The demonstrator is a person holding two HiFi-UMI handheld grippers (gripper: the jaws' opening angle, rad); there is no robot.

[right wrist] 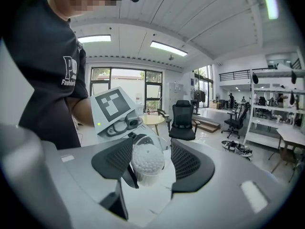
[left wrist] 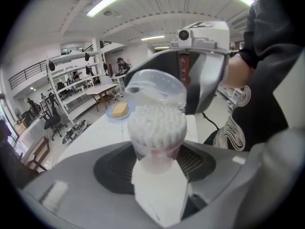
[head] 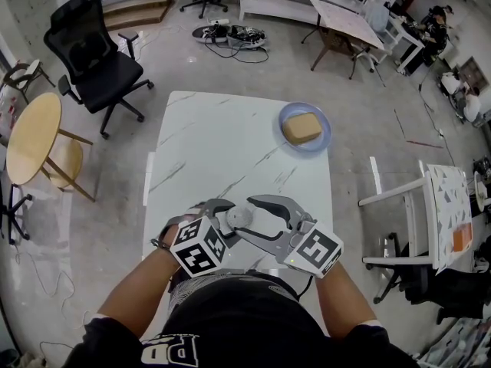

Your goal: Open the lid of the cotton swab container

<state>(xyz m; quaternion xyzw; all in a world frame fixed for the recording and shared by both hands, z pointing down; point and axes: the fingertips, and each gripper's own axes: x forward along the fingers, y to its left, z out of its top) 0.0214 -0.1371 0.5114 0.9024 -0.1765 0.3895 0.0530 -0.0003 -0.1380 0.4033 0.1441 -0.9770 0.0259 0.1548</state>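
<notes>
A small clear cotton swab container (head: 239, 217) packed with white swabs is held just above the front edge of the white marble table (head: 222, 144). My left gripper (head: 224, 222) is shut on its lower body (left wrist: 157, 128). The clear hinged lid (left wrist: 157, 86) stands tipped up and back, so the swab tips are bare. My right gripper (head: 247, 215) comes in from the right. Its jaws stand apart on either side of the container's top (right wrist: 147, 160), and its housing (left wrist: 202, 37) fills the space behind the lid.
A blue plate (head: 322, 140) carrying a tan block (head: 301, 128) sits at the table's far right. A black office chair (head: 96, 60) and a round wooden table (head: 31, 136) stand to the left, a white side table (head: 441, 205) to the right.
</notes>
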